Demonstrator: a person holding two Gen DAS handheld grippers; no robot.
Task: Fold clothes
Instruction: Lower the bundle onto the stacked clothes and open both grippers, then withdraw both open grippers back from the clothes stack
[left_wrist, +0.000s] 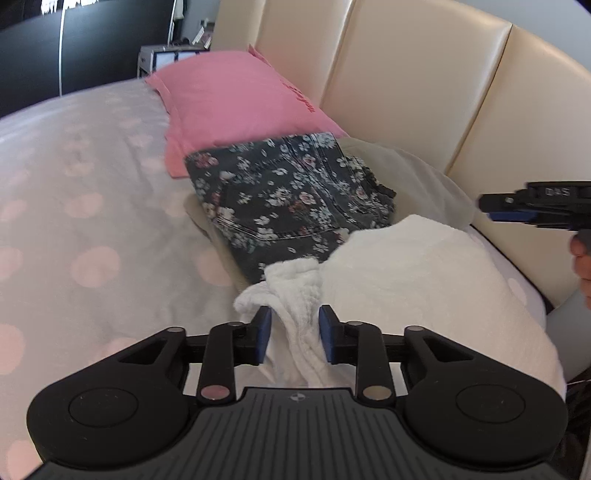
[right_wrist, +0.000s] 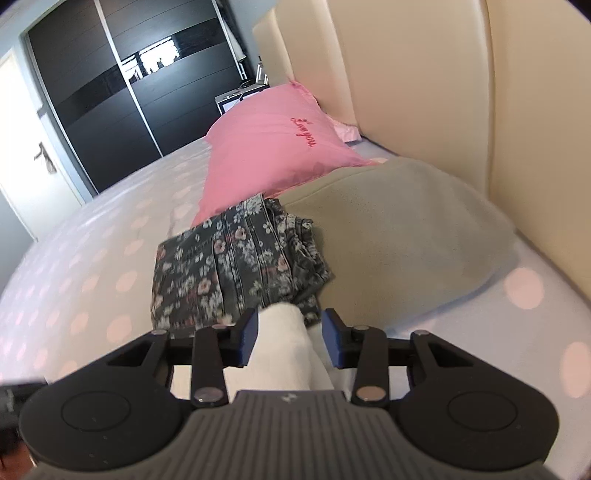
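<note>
Left wrist view: the left gripper (left_wrist: 294, 325) has its blue fingers (left_wrist: 263, 334) parted around a bunched strip of a white fluffy garment (left_wrist: 424, 280), with gaps on both sides, so nothing is pinched. The garment spreads toward 3 o'clock over the dotted bed (left_wrist: 74, 206). At 12 o'clock lie folded floral shorts (left_wrist: 288, 195), a pink pillow (left_wrist: 236, 99) beyond. Right wrist view: the right gripper (right_wrist: 290, 332) also stands open around a white fold (right_wrist: 291, 347), one finger touching it.
</note>
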